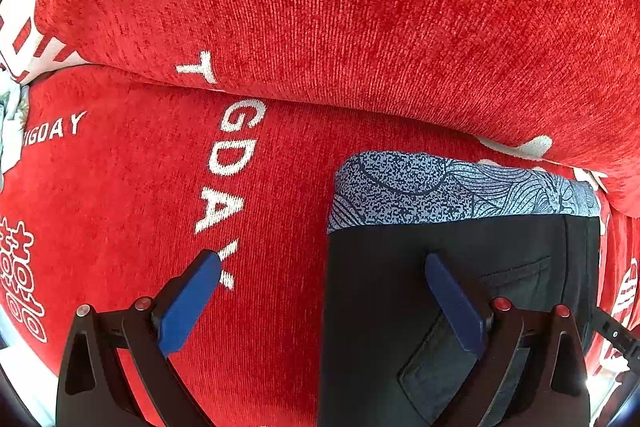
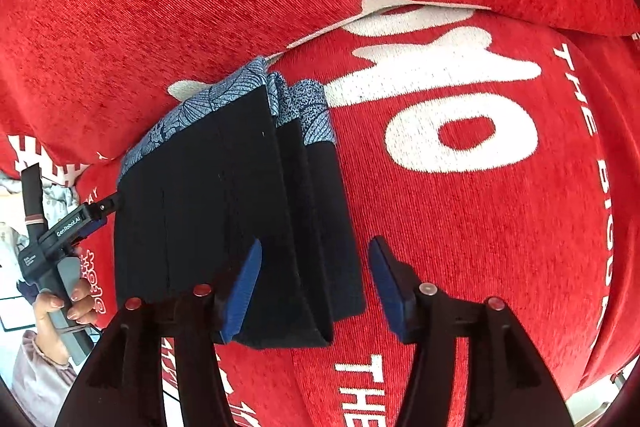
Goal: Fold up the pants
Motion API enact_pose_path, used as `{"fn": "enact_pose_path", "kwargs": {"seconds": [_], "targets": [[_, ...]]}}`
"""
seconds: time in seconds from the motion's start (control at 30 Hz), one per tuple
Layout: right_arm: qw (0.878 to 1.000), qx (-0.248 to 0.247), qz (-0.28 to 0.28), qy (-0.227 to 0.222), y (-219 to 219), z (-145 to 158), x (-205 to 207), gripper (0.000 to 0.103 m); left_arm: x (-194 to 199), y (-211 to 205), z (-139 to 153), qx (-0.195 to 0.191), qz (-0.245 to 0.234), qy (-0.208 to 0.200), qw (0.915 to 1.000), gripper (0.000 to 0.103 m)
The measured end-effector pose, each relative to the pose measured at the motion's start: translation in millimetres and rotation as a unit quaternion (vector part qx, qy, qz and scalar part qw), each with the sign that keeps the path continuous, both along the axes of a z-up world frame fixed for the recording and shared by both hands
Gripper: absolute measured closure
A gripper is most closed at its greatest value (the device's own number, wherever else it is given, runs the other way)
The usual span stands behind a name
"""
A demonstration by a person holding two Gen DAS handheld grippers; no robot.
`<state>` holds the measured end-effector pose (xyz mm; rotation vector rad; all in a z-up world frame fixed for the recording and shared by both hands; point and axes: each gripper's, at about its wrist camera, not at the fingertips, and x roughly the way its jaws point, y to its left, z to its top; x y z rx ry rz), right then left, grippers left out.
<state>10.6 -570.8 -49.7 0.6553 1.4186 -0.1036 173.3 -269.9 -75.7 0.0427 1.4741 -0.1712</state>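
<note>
The black pants point(image 1: 440, 267) lie folded into a compact stack on the red sofa seat, with a blue patterned band point(image 1: 440, 187) at the far edge. In the right wrist view the folded pants point(image 2: 224, 207) show several stacked layers. My left gripper point(image 1: 322, 271) is open and empty, hovering over the pants' left edge. My right gripper point(image 2: 314, 263) is open and empty, over the pants' right near corner. The left gripper body point(image 2: 76, 223) and the hand holding it show at the left of the right wrist view.
The red sofa cover point(image 1: 140, 187) carries white lettering. The red back cushion point(image 1: 360, 7) rises just behind the pants. A pale patterned cloth point(image 2: 52, 203) lies at the sofa's left end.
</note>
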Motion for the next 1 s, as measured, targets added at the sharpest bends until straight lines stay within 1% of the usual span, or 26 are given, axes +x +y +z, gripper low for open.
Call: {"fn": "enact_pose_path", "kwargs": {"seconds": [0.1, 0.13, 0.17, 0.23, 0.37, 0.5, 0.6, 0.63, 0.7, 0.8, 0.87, 0.93, 1.0], "targets": [[1.0, 0.007, -0.001, 0.001, -1.9, -3.0, -0.3, 0.041, -4.6, -0.1, 7.2, -0.005, -0.001, -0.006, 1.0, 0.001], [1.0, 0.009, 0.0, 0.002, -1.8, -4.2, -0.7, 0.037, -6.9, 0.5, 8.7, -0.01, -0.004, -0.003, 0.9999, 0.001], [1.0, 0.01, 0.001, 0.003, -0.7, -5.7, -0.4, 0.035, -9.0, 1.3, 9.7, -0.017, -0.007, 0.0, 0.9998, 0.001], [1.0, 0.015, 0.004, 0.004, -0.9, -6.9, -3.0, 0.035, -13.3, 4.7, 11.2, -0.03, -0.013, 0.01, 0.9994, 0.001], [1.0, 0.027, 0.006, 0.002, -1.5, -10.2, -4.2, 0.035, -21.9, 13.5, 8.6, -0.074, -0.028, 0.045, 0.9958, 0.001], [0.999, 0.053, 0.002, 0.001, -6.2, -15.1, -4.5, 0.035, -28.2, 21.7, -1.9, -0.131, -0.036, 0.096, 0.9862, 0.001], [0.997, 0.074, 0.002, 0.001, -7.7, -21.5, -2.4, 0.028, -32.0, 25.5, -6.6, -0.169, -0.037, 0.117, 0.9779, 0.001], [0.997, 0.081, 0.003, 0.0, -9.9, -23.3, -3.4, 0.028, -32.9, 26.1, -8.2, -0.18, -0.037, 0.124, 0.9751, 0.001], [0.995, 0.1, 0.005, -0.001, -14.2, -27.9, -5.1, 0.028, -35.8, 26.3, -13.0, -0.187, -0.036, 0.13, 0.973, 0.001], [0.992, 0.125, 0.002, -0.002, -16.5, -37.1, -0.3, 0.028, -38.2, 22.8, -20.5, -0.18, -0.038, 0.137, 0.9734, 0.001], [0.99, 0.138, -0.002, -0.002, -17.1, -42.6, 3.8, 0.027, -40.6, 19.0, -23.8, -0.189, -0.04, 0.146, 0.9702, 0.001], [0.988, 0.153, -0.004, -0.004, -22.0, -47.9, 8.7, 0.027, -42.3, 14.0, -25.3, -0.197, -0.049, 0.15, 0.9678, 0.001], [0.986, 0.167, -0.005, -0.006, -26.8, -52.0, 12.4, 0.027, -44.7, 7.0, -24.4, -0.194, -0.061, 0.145, 0.9682, 0.001]]}}
